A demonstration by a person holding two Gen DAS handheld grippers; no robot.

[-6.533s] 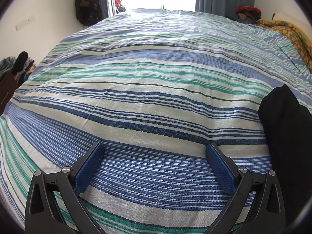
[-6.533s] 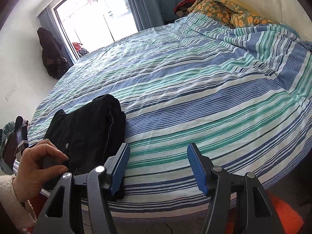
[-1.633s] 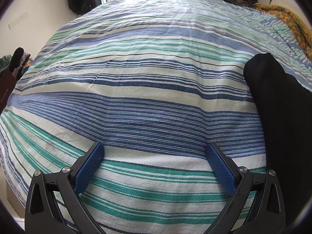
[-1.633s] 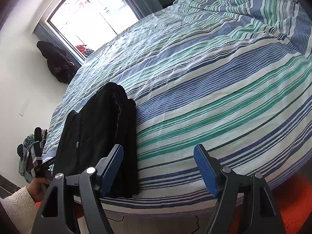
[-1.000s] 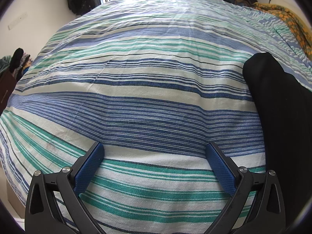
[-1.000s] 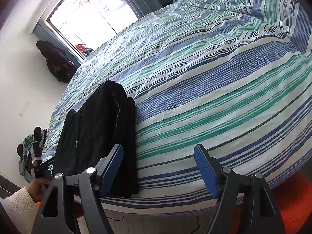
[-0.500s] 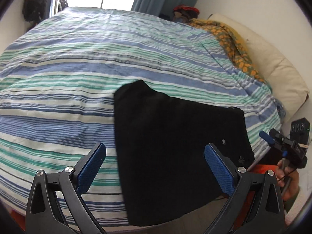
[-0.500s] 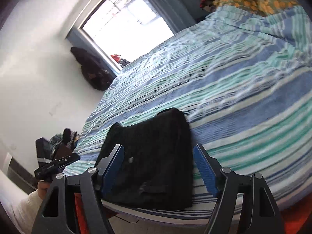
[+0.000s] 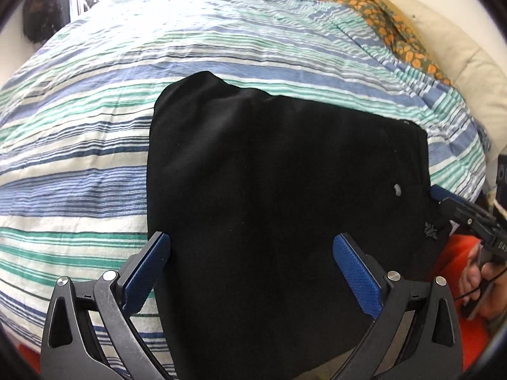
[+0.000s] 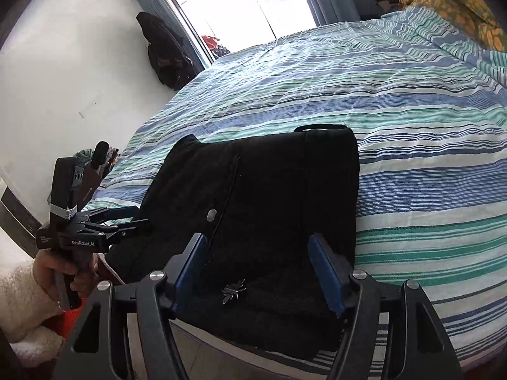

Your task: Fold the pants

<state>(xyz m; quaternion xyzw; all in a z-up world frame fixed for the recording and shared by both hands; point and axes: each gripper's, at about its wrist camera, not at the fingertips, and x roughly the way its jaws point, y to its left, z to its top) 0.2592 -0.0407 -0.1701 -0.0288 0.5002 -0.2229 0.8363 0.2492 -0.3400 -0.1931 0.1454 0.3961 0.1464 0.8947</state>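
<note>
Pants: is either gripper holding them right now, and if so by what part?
Nothing is held. The left gripper and right gripper both hang open over the folded black pants lying on the bed.

The black pants (image 9: pixel 279 190) hide the striped bed cover (image 9: pixel 79 133) beneath them, and in the left wrist view their near end runs out past the bottom edge. So dark is the cloth that its folds and layers cannot be told apart. In that view the right tool (image 9: pixel 443 199) is cut off by the frame edge, so its finger gap cannot be judged there. The dark bundle (image 10: pixel 164 57) hanging by the window is too shadowed to identify.
</note>
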